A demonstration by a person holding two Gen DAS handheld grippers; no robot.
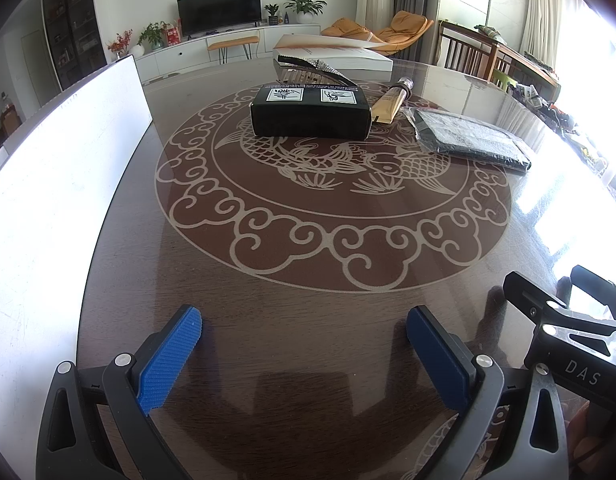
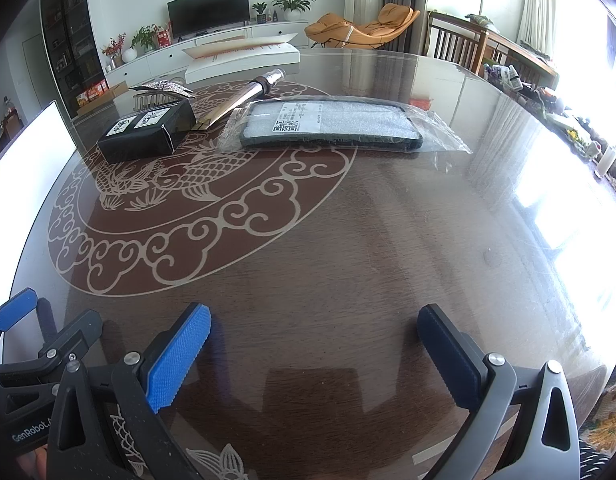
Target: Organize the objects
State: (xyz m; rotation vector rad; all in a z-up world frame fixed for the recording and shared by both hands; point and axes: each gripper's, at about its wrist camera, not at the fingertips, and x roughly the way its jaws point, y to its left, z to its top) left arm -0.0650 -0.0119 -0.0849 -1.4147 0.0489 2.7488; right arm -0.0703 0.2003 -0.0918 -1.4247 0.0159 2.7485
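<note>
Both tongs hang low at the bottom of their frames over the glass-topped table (image 1: 308, 280), nothing between the fingers. Left gripper (image 1: 304, 356) is spread wide, blue pads well apart, touching nothing; right gripper (image 2: 313, 356) likewise spread wide and empty. The objects to organize sit bunched in the upper centre of both views, well apart from either tool. Black box (image 1: 309, 111) with two white labels lies nearest the left gripper, straight ahead and up-frame, long axis running left-right across the left view. Behind it and touching its top edge is a rhinestone hair claw (image 1: 311, 70); a gold tube with a metal cap (image 1: 391, 100) lies just beside the box's right end, axis slanting to the upper right. The bagged phone case (image 2: 331, 124), in clear plastic with a QR label, sits upper centre of the right view, long axis left-right, and looks the closer target for the right gripper. A white carton (image 1: 335, 54) lies at the far table edge, and a white board (image 1: 68, 168) fills the left side of the left view. Judgement: no pick has begun; each tool needs a forward reach, and the box's width looks close to the full spread.
</note>
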